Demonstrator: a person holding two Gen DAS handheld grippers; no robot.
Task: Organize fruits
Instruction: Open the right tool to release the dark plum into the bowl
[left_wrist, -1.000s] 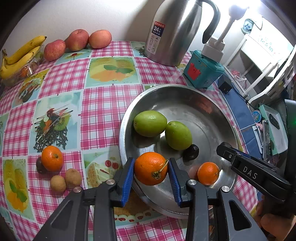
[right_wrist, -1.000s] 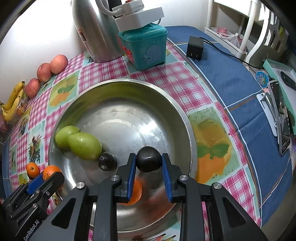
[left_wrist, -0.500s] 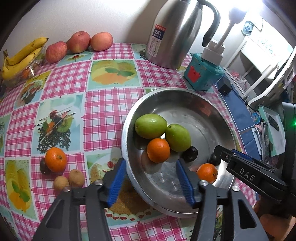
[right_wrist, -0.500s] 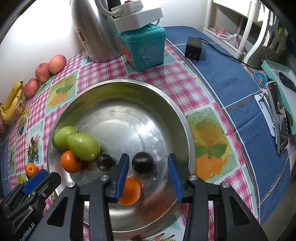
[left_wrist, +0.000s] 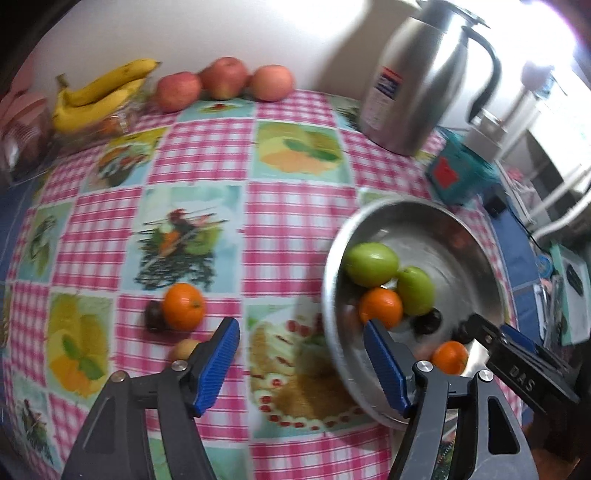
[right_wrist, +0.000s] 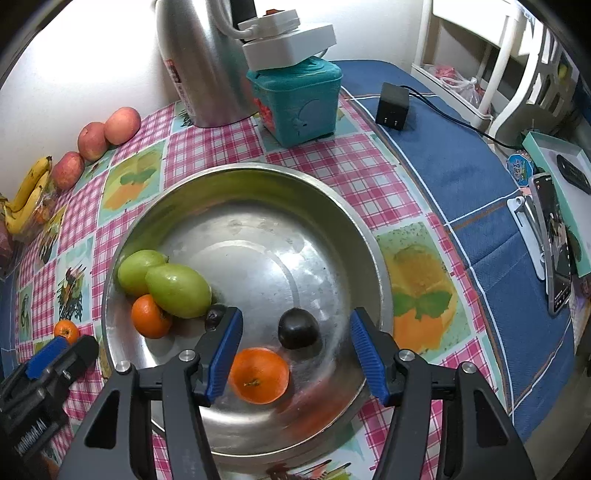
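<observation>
A steel bowl (right_wrist: 373, 254) (left_wrist: 332, 258) holds two green fruits (right_wrist: 179, 290), two oranges (right_wrist: 258, 374) (right_wrist: 149, 317) and two dark round fruits (right_wrist: 298, 328). My right gripper (right_wrist: 295, 354) is open and empty above the bowl's near side, with the near orange and a dark fruit between its fingers. My left gripper (left_wrist: 301, 365) is open and empty over the tablecloth at the bowl's left rim. An orange (left_wrist: 183, 306), a dark fruit (left_wrist: 153, 315) and a small brown fruit (left_wrist: 184, 349) lie on the cloth ahead of its left finger.
Bananas (left_wrist: 99, 94) and three apples (left_wrist: 221, 77) sit at the table's back edge. A steel kettle (left_wrist: 417, 85) and a teal box (right_wrist: 297, 101) stand behind the bowl. A charger (right_wrist: 392, 106), phone (right_wrist: 556, 240) and boxes lie on the blue cloth to the right.
Both grippers opened and dropped their fruit: the left let an orange into the bowl, the right a dark fruit. The left gripper then swung left toward the fruits on the cloth.
</observation>
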